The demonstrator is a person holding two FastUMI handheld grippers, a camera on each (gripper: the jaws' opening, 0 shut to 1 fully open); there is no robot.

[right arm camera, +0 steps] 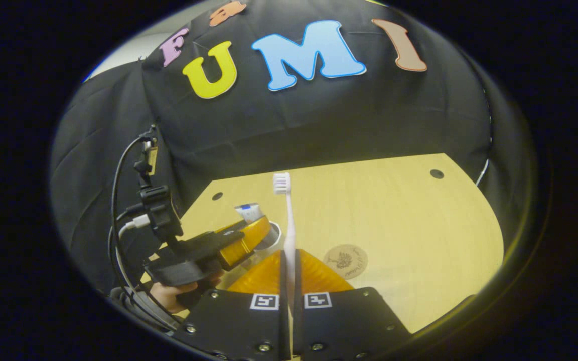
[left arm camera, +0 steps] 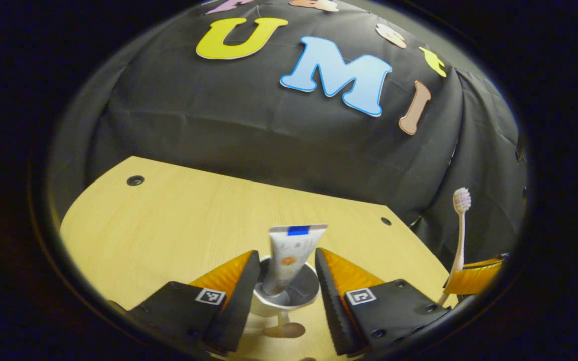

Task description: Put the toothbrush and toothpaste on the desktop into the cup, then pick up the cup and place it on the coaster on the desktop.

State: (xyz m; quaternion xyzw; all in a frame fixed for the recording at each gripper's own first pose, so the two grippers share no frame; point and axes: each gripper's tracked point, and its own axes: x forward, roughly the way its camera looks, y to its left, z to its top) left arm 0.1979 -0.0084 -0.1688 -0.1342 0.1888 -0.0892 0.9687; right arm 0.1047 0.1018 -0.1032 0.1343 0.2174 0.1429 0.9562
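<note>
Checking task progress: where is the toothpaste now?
In the left gripper view, the toothpaste stands in the cup, between the open left tool.

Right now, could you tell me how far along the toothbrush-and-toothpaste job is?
Done: the toothpaste stands in the cup, with the left tool open around it. In hand: the right tool is shut on the toothbrush, held upright. Left: drop the toothbrush into the cup, then carry the cup to the coaster, which lies bare.

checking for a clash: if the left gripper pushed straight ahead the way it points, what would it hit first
Most likely the white toothpaste tube standing in the white cup, right between the left gripper's open fingers; depth is unclear.
</note>
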